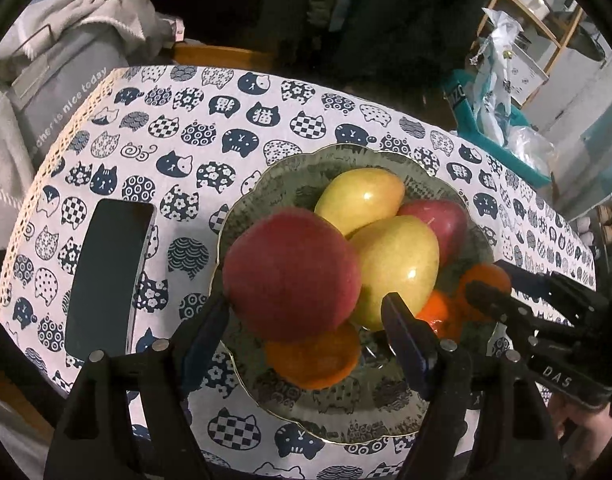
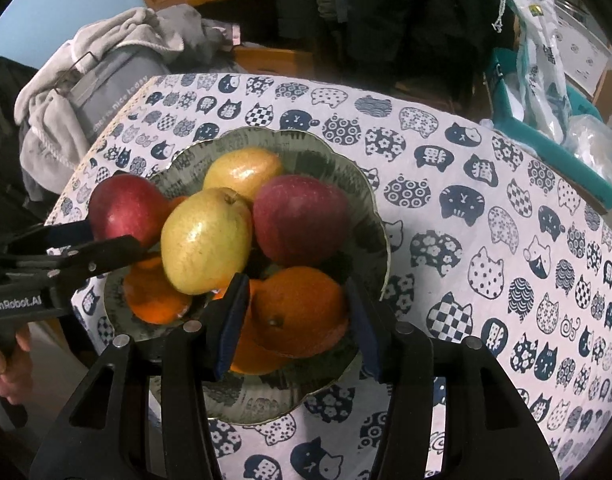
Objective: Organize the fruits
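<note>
Presently, the left tool pinches a round red apple over the green scalloped ceramic bowl on the cat-print bench. Right tool clasps a round orange lying in that bowl beside yellow pears.

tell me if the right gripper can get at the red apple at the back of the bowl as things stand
Probably not directly. The right gripper straddles an orange, and that red apple sits just beyond it, wedged against a yellow pear.
</note>
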A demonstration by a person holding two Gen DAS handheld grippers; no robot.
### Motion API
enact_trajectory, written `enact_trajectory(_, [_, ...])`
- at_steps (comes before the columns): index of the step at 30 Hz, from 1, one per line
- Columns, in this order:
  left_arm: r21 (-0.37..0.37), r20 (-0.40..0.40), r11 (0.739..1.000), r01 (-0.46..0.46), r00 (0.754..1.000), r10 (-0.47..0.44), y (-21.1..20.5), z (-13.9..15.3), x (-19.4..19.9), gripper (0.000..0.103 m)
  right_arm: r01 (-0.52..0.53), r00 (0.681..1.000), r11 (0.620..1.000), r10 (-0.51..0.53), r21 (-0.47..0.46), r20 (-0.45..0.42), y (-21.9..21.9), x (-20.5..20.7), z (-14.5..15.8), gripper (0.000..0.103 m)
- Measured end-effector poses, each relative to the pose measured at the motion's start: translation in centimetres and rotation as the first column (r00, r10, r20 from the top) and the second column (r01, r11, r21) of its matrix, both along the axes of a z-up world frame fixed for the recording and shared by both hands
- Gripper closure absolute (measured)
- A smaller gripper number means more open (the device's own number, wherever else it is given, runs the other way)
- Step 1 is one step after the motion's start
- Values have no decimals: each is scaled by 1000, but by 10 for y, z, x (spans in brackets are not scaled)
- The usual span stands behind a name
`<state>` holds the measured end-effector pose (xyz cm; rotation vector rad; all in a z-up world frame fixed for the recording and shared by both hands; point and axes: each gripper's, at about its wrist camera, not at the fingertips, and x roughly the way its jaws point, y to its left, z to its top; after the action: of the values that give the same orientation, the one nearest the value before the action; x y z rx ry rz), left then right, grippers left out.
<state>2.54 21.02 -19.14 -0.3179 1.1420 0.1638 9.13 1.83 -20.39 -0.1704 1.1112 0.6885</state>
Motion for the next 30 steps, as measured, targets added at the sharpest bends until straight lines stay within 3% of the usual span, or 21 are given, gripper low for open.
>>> enact_trajectory(9, [35, 27, 999, 29, 999, -30, -11, 15, -2, 24, 10, 999, 999, -11, 40, 33, -10, -2, 24, 43])
enact_trajectory(14, [80, 76, 994, 77, 994, -83, -28, 39, -7, 23, 22, 997, 997, -27, 70, 65, -18, -6, 48, 41])
enact_trajectory(17, [101, 110, 989, 104, 987, -115, -39, 55, -10, 23, 40, 994, 995, -48, 87, 101, -26, -9, 66, 34])
enact_trajectory(30, [139, 224, 977, 159, 956, -188, -73, 114, -28, 22, 121, 961, 982, -153, 147, 229, -67, -24, 137, 26])
